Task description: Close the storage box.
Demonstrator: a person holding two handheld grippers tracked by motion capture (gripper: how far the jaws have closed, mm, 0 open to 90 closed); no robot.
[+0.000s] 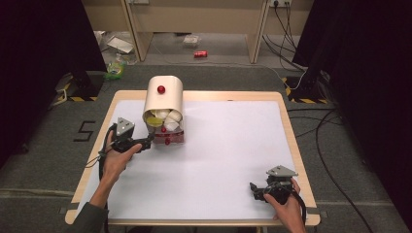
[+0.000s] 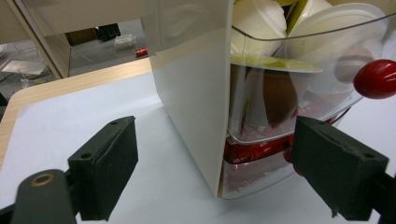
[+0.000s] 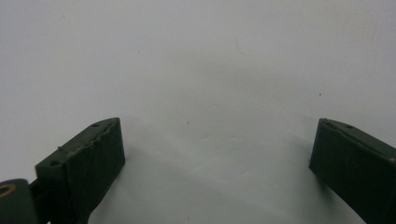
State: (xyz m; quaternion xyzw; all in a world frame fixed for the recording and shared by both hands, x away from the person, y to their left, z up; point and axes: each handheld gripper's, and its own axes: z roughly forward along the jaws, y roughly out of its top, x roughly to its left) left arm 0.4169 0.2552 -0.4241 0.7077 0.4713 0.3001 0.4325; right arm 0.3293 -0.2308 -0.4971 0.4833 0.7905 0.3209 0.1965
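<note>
Two hand-held grippers work over a white table. At far left stands a cream container with red-knobbed clear drawers. Left gripper, jaws spread, straddles its near corner, gripping nothing. Right gripper rests released, near right. No drawer seems pulled yet.

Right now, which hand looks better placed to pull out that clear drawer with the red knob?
The left. Its open tool sits right beside the clear drawer with the red knob. The right tool, also open, rests far off near the white table's front corner.
</note>
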